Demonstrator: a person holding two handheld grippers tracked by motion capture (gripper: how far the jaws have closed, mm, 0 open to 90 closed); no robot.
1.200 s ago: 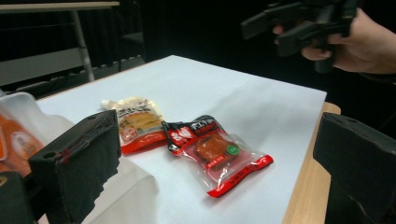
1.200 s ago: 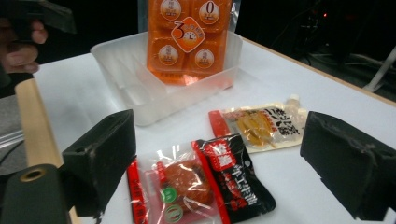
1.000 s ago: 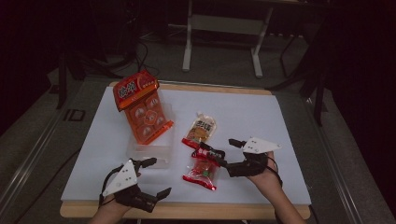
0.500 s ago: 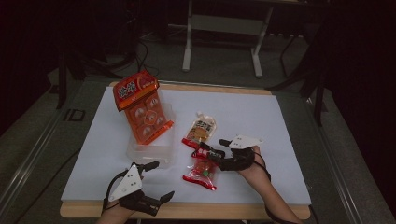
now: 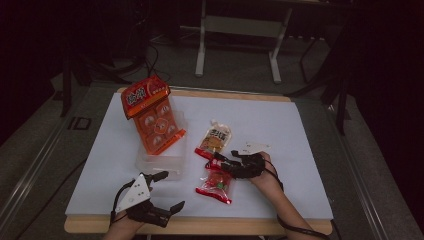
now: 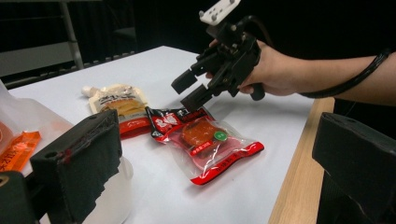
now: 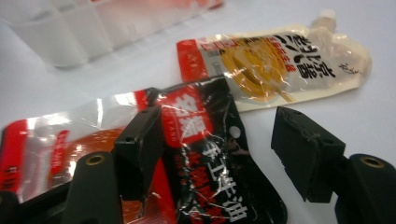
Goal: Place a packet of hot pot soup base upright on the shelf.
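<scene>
right gripper view shows the red snack packet (image 7: 187, 154) flat on the white table (image 7: 46, 93), its black top edge lying between the right gripper (image 7: 219, 154)'s 2 jaws. those jaws have just been closing but stand spread, pads not pressing. at 1 o'clock lies the cream pouch (image 7: 275, 65). high view puts the clear tray (image 5: 160, 160) at 10 o'clock and the left gripper (image 5: 162, 192) at 8 o'clock, jaws spread, holding nothing.
</scene>
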